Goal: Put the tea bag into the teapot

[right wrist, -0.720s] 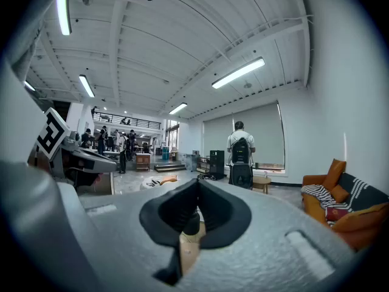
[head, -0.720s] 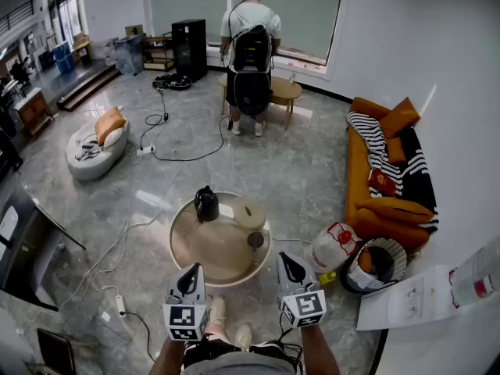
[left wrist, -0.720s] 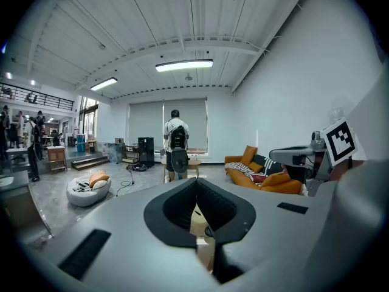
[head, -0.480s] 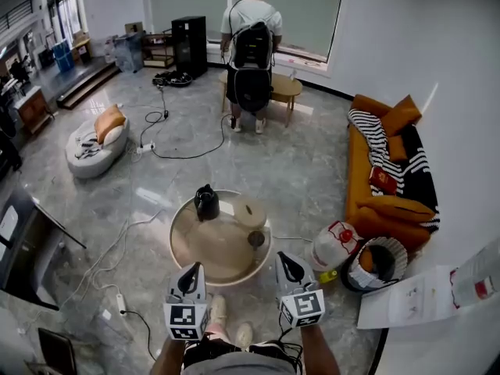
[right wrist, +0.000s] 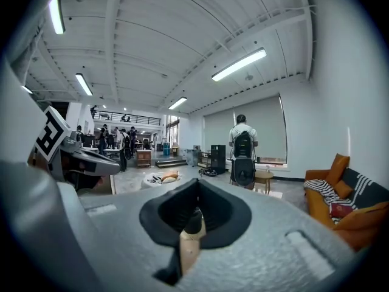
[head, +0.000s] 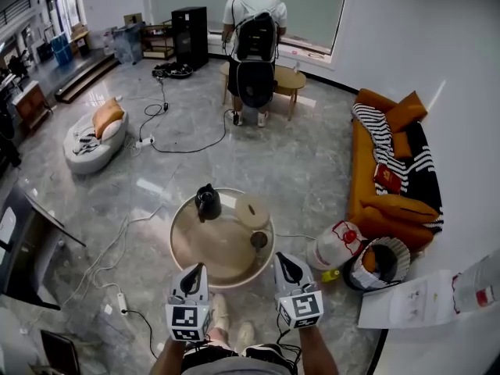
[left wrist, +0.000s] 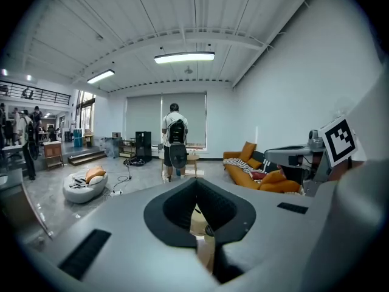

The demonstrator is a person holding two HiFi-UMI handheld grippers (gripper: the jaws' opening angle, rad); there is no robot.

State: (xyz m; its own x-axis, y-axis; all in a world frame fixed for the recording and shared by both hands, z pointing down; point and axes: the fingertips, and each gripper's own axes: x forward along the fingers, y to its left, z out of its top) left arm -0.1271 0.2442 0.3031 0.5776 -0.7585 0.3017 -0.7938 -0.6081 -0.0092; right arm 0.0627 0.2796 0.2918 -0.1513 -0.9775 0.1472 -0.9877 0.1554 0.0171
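Both pairs of jaws are clenched with nothing between them: on the left gripper (left wrist: 196,185) I see the two dark tips pressed together at the top of their hollow, and the right gripper (right wrist: 194,184) looks the same in its own view. From the head view I hold the two grippers side by side at the near edge of the scene, just short of the round table (head: 187,250), the left one toward the table's near left rim and the right one off its near right rim, neither touching it. The teapot (head: 207,203), black and upright, stands on the far left part of the tabletop. To its right, at the far right rim, lies a pale round disc (head: 251,211), and nearer to me on the right side sits a small dark round thing (head: 258,241). The tea bag itself is too small for me to pick out from here. Right of the table, on the floor, I see a white bag with red print (head: 337,244) and a round basket (head: 383,262), with an orange sofa (head: 367,198) behind them. Far across the room a person with a black backpack (head: 256,41) stands facing the window.
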